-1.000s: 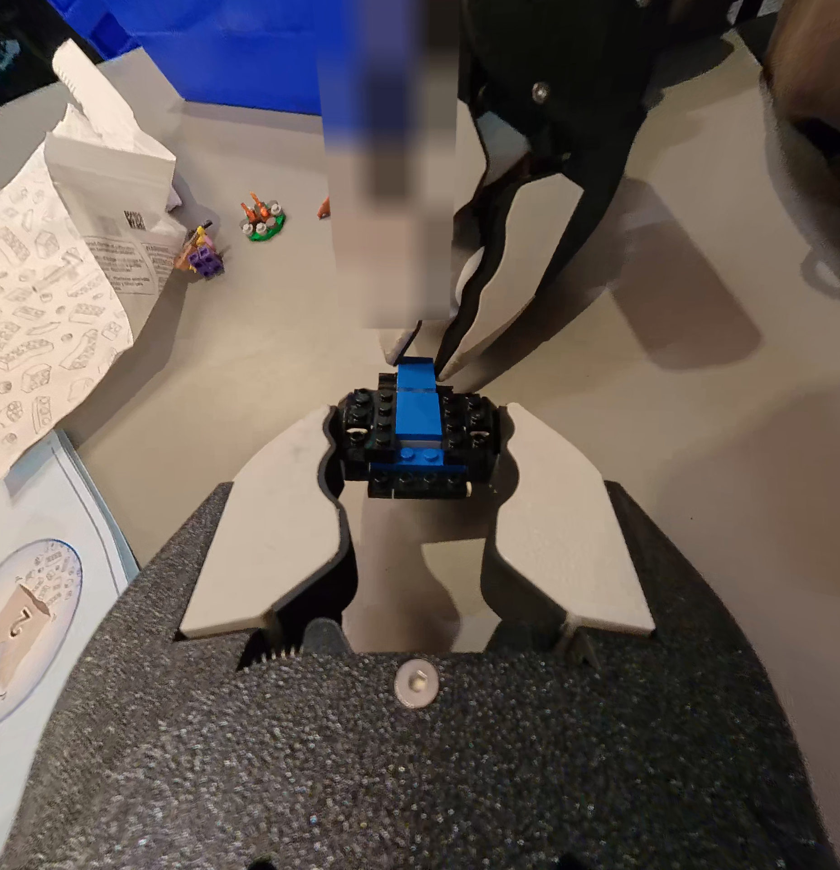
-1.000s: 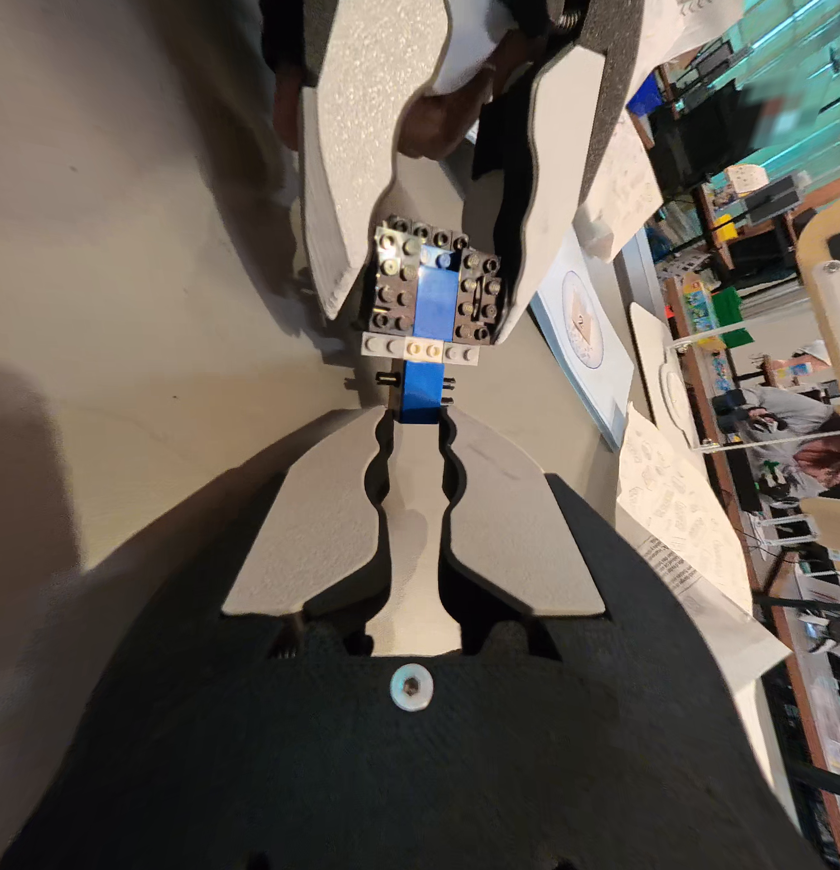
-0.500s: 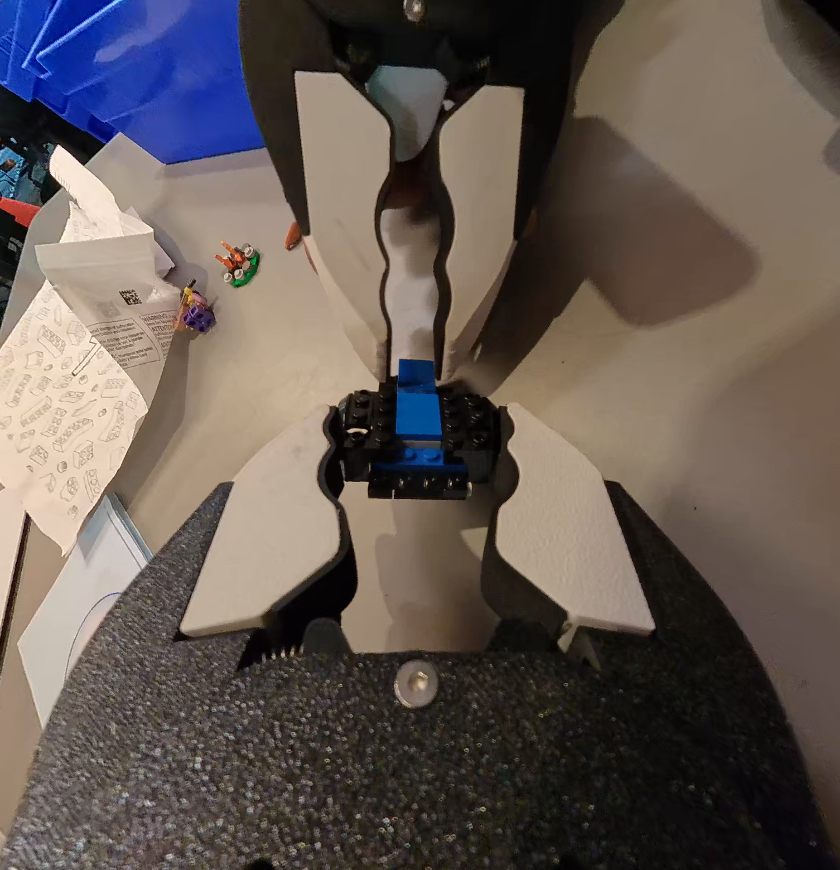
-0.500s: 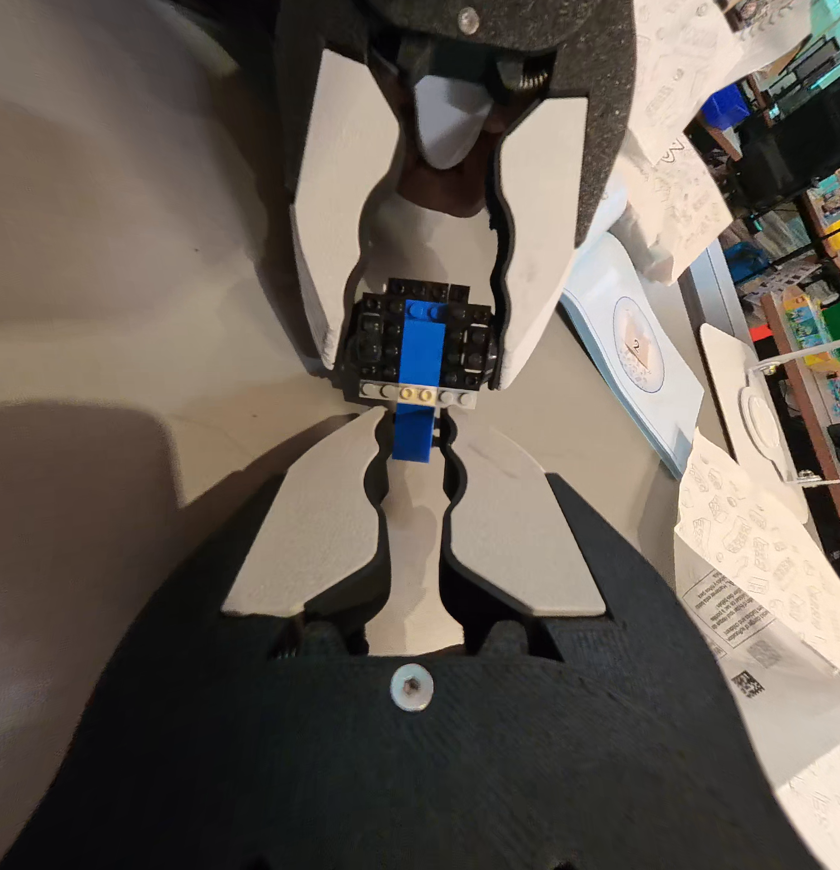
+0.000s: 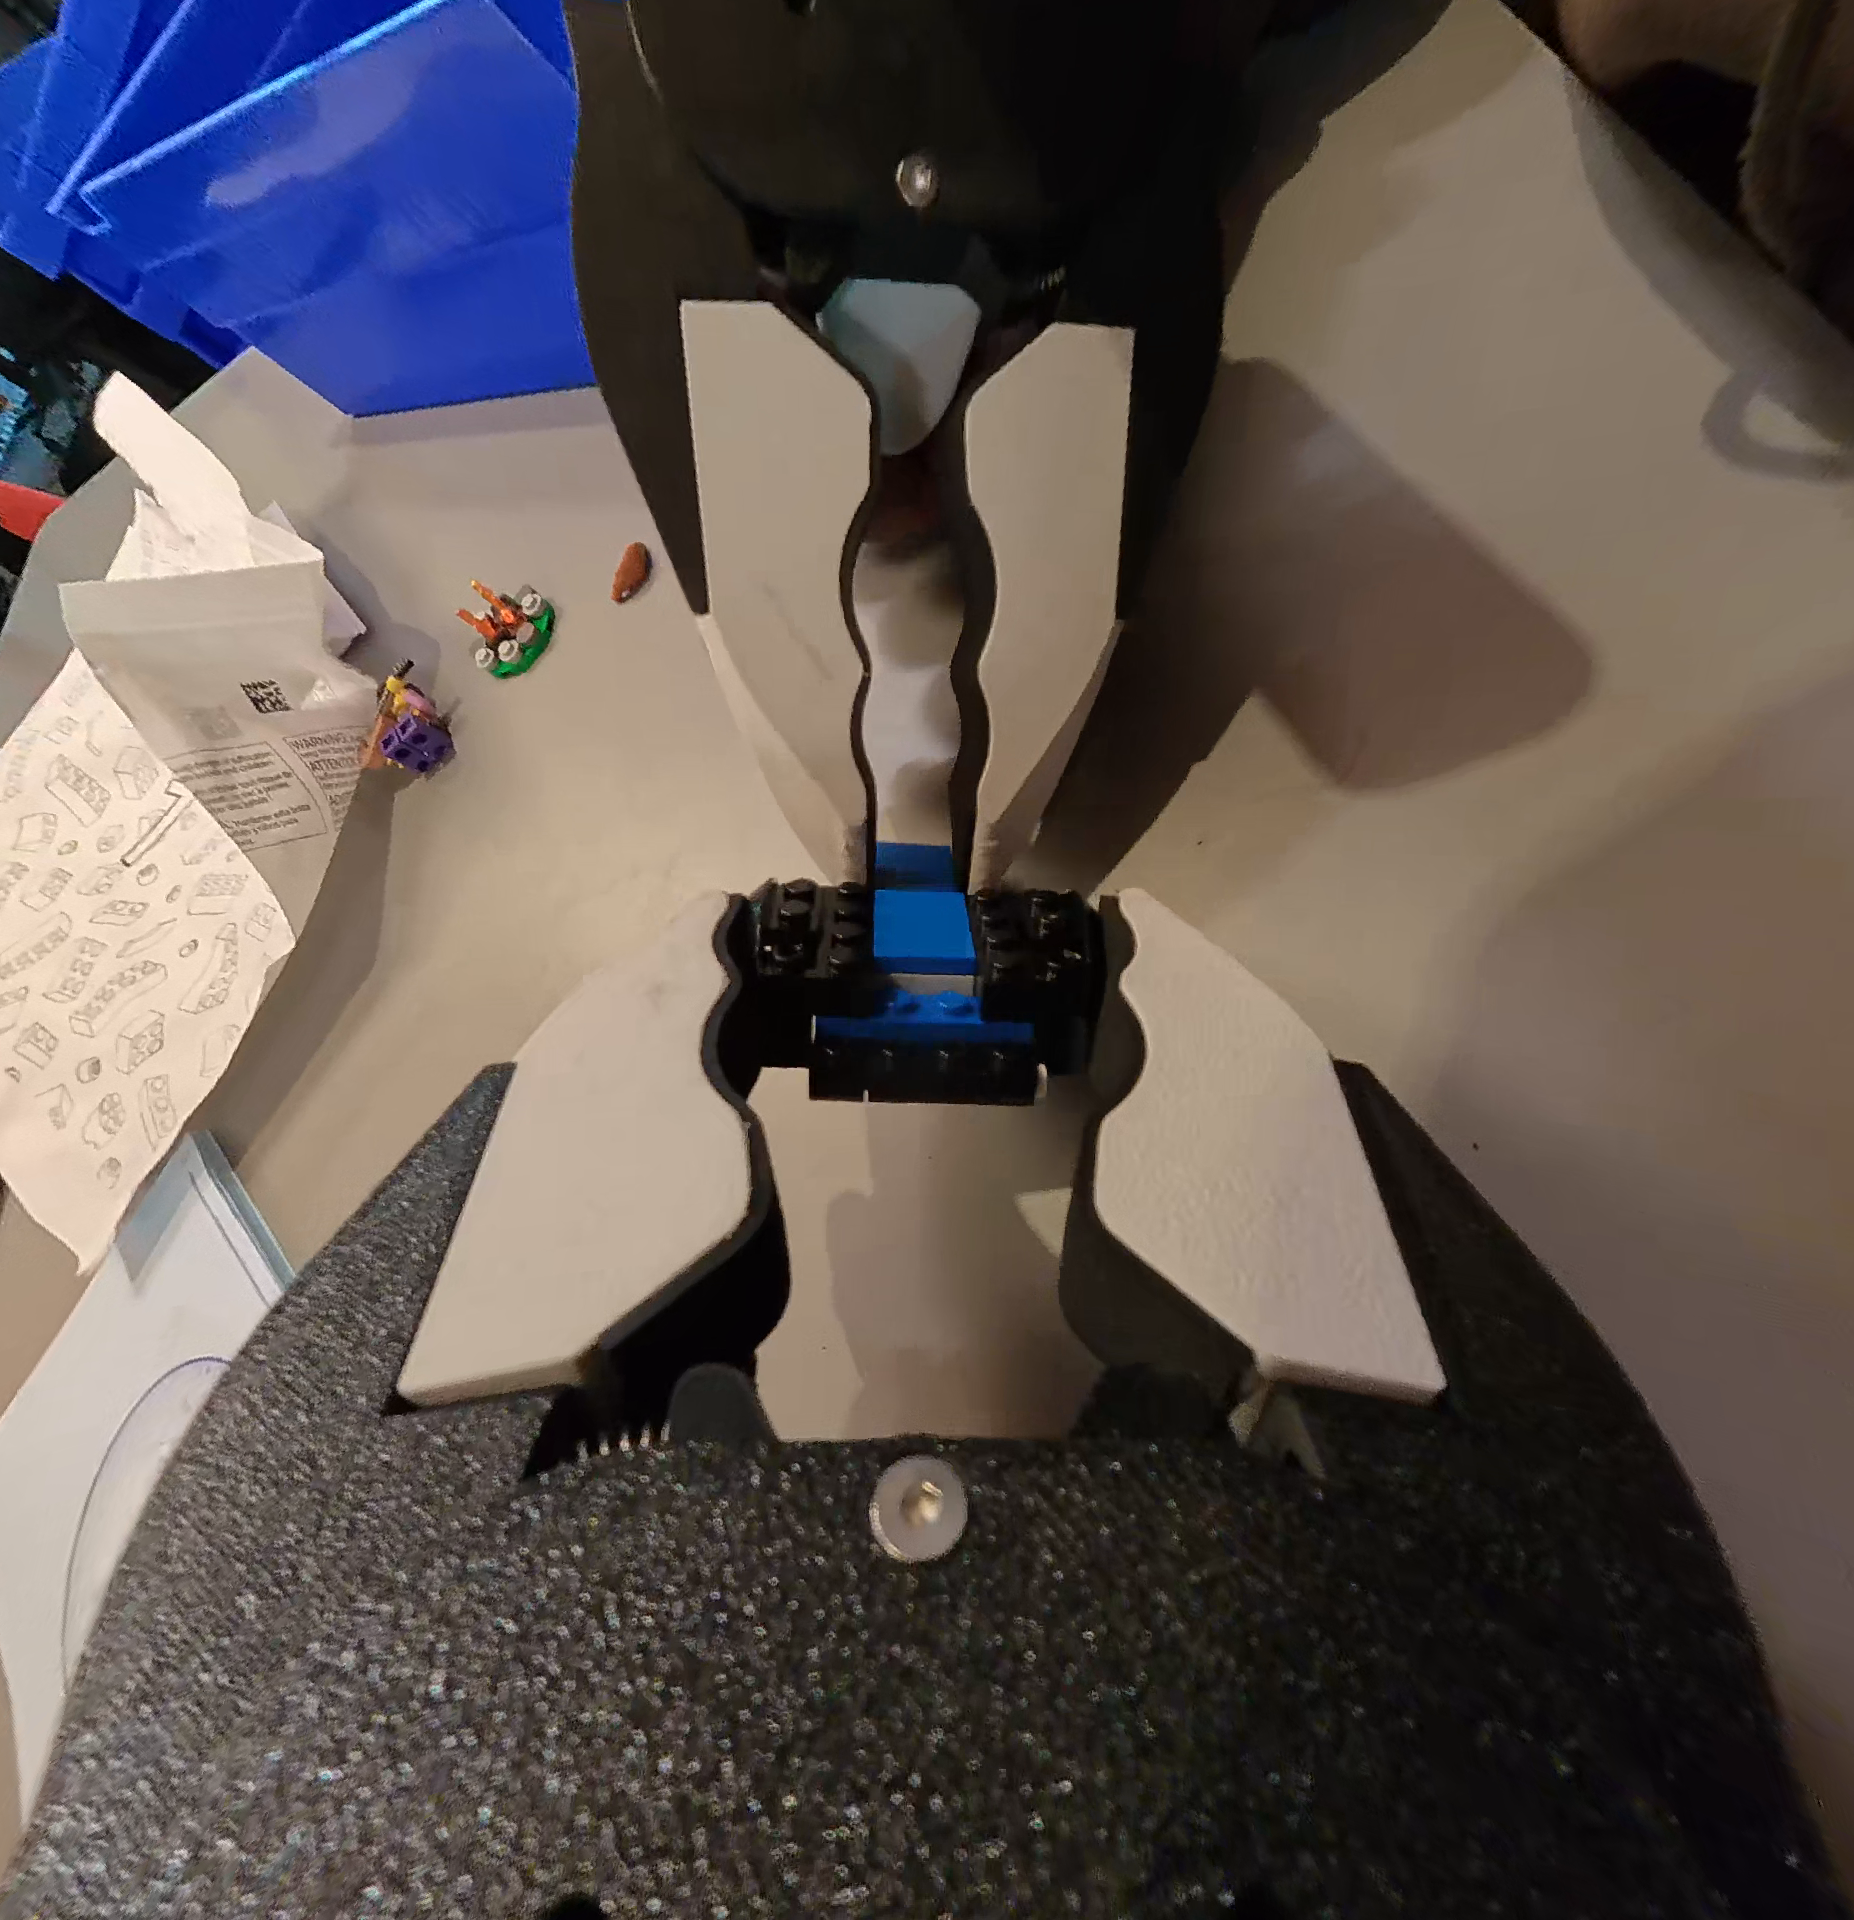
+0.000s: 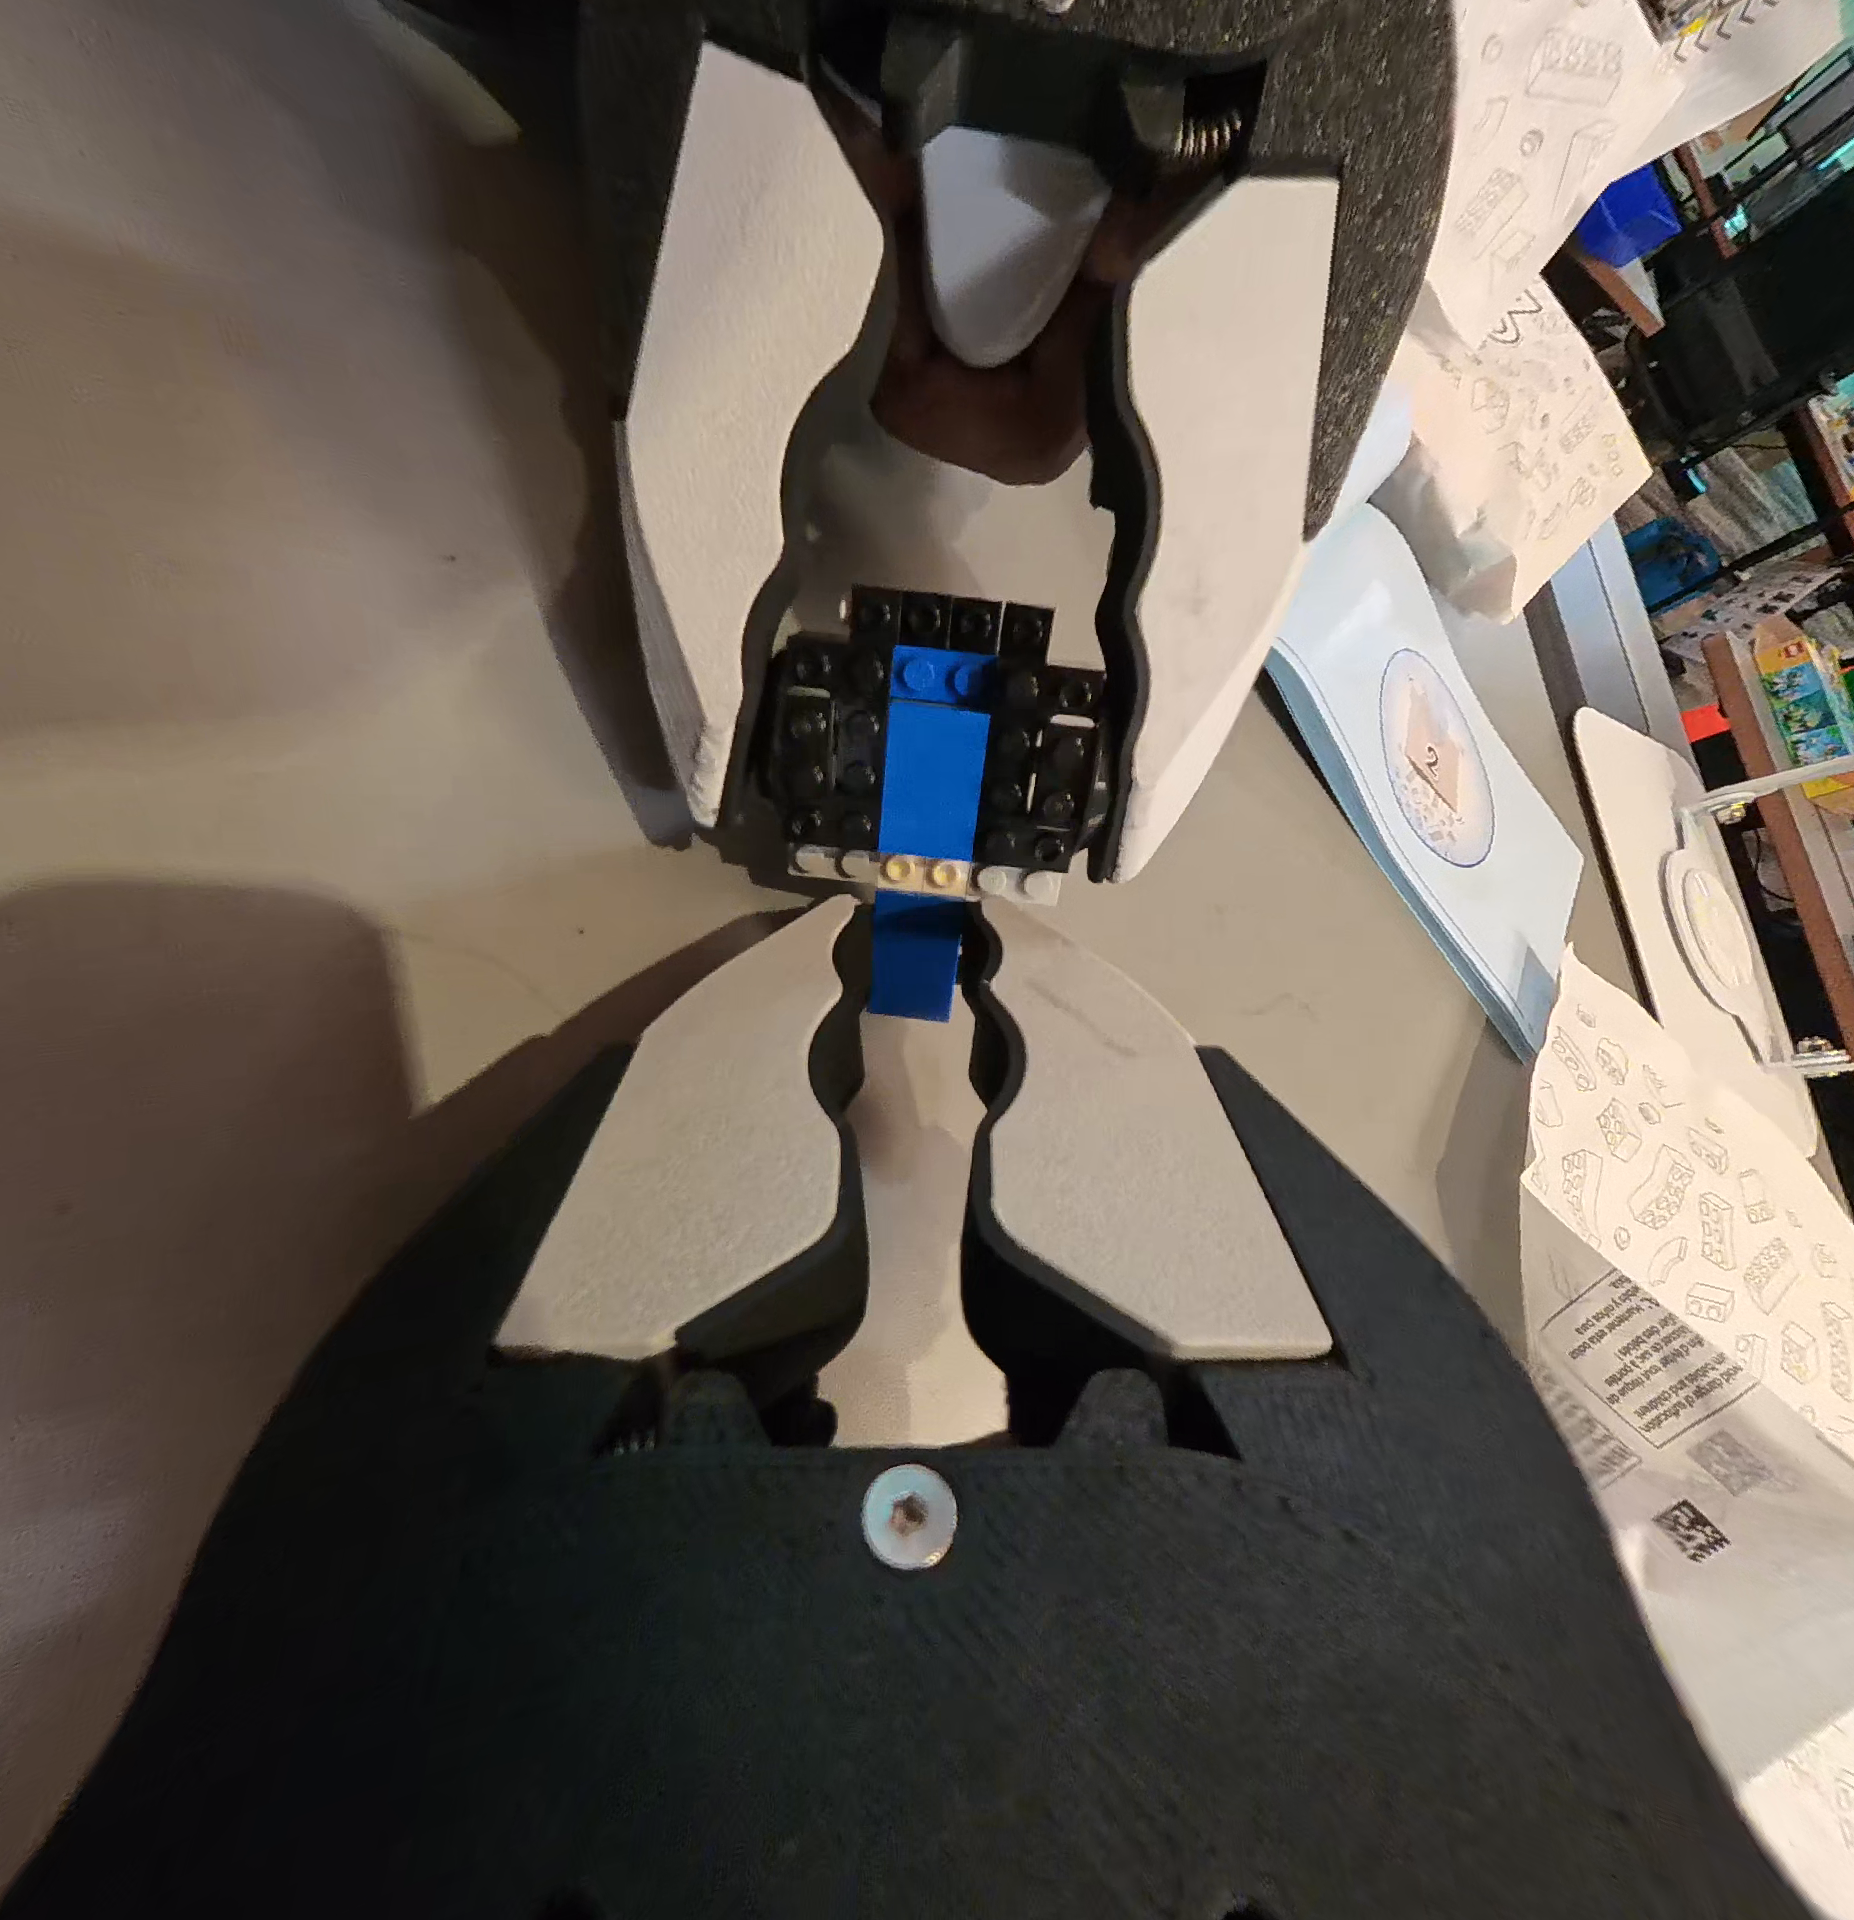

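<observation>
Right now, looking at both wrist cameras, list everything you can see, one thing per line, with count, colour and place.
Brick model: one, black with a blue centre strip and a grey and tan stud row, between the two tools above the table.
Blue brick: one, at the model's end, between the right tool's tips.
Table: one, grey, underneath.
Small brick builds: two, one green and orange, one purple, far left on the table.
Brown piece: one, beside them.
Printed paper bags: white, torn, table's left.
Booklet: one, pale blue, under the bags.
Bins: blue, behind the table.
Left tool: fingers shut on the model's sides.
Right tool: fingers shut on the blue brick.
</observation>
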Motion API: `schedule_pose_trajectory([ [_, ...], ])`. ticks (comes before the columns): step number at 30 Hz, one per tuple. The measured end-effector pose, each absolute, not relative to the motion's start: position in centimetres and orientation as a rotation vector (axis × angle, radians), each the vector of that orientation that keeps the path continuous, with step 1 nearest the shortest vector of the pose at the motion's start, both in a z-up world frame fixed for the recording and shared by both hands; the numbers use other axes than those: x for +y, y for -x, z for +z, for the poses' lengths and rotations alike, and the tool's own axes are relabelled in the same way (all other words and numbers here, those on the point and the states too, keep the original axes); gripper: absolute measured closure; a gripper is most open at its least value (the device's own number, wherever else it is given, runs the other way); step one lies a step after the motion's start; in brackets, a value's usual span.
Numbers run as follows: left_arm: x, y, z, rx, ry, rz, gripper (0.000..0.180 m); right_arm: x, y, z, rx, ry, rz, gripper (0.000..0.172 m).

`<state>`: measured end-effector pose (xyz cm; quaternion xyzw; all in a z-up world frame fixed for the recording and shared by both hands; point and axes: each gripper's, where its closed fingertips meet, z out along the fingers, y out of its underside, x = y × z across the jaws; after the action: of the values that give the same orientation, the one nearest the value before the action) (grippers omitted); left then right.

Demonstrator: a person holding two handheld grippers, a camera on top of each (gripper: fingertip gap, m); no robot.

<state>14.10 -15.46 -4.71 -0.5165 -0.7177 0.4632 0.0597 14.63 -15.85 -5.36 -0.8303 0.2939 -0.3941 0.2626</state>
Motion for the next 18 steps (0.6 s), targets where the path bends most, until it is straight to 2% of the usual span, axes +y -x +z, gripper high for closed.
schedule_pose_trajectory([
  [18,-15.5,-15.2,-4.7,-2.17,1.425,1.368,0.118,-15.9,-14.2,-2.4,0.851,1.946,-0.912,0.157],
])
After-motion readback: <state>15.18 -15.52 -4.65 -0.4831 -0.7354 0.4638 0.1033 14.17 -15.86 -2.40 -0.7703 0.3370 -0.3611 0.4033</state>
